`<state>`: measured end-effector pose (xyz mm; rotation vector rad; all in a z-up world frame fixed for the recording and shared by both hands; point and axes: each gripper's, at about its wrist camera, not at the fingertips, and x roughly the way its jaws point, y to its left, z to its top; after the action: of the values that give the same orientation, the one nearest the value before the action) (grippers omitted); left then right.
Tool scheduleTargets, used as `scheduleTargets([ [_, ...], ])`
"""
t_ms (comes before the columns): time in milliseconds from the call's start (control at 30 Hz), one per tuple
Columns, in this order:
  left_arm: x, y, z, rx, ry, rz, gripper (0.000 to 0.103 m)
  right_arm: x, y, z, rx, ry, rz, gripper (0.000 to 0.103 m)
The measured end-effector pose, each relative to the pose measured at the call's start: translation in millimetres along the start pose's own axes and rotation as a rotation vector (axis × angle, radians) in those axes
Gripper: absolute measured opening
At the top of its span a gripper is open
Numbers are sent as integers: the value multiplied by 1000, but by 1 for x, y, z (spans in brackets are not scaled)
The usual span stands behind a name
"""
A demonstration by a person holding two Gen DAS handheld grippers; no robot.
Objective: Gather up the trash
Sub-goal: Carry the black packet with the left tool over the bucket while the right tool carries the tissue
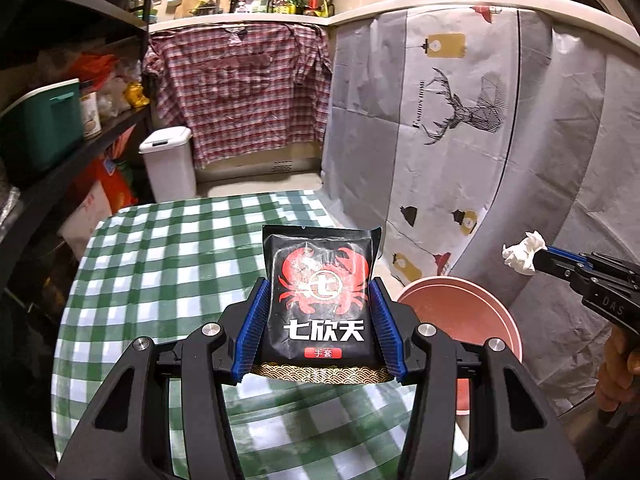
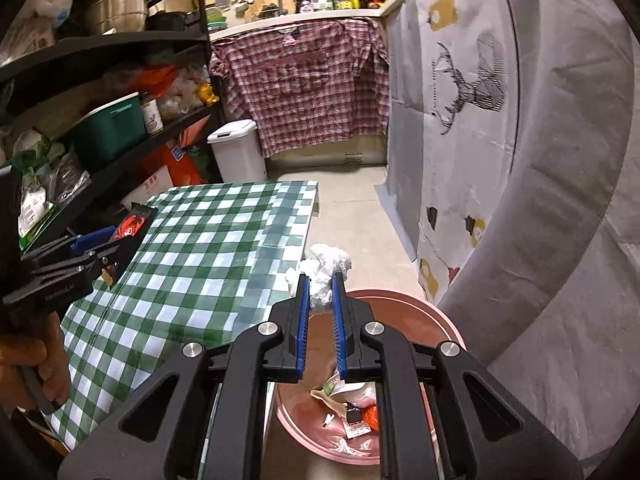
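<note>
My left gripper is shut on a black packet with a red crab print and holds it above the green checked table. It also shows at the left of the right wrist view. My right gripper is shut on a crumpled white tissue and holds it over the pink bin beside the table. The tissue and the pink bin show in the left wrist view too. Several scraps lie in the bin.
Black shelves with a green box stand left of the table. A white lidded bin stands beyond it on the floor. A plaid shirt hangs from the counter. A printed grey sheet covers the right side.
</note>
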<state>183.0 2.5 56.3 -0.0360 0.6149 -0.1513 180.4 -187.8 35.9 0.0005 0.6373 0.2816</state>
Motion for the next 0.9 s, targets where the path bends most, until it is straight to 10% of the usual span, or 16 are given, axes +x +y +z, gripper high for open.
scheduleTargets([
  [900,58,-104,-21,111,94,-137,50,19,-58,-15,65,68,-100,12],
])
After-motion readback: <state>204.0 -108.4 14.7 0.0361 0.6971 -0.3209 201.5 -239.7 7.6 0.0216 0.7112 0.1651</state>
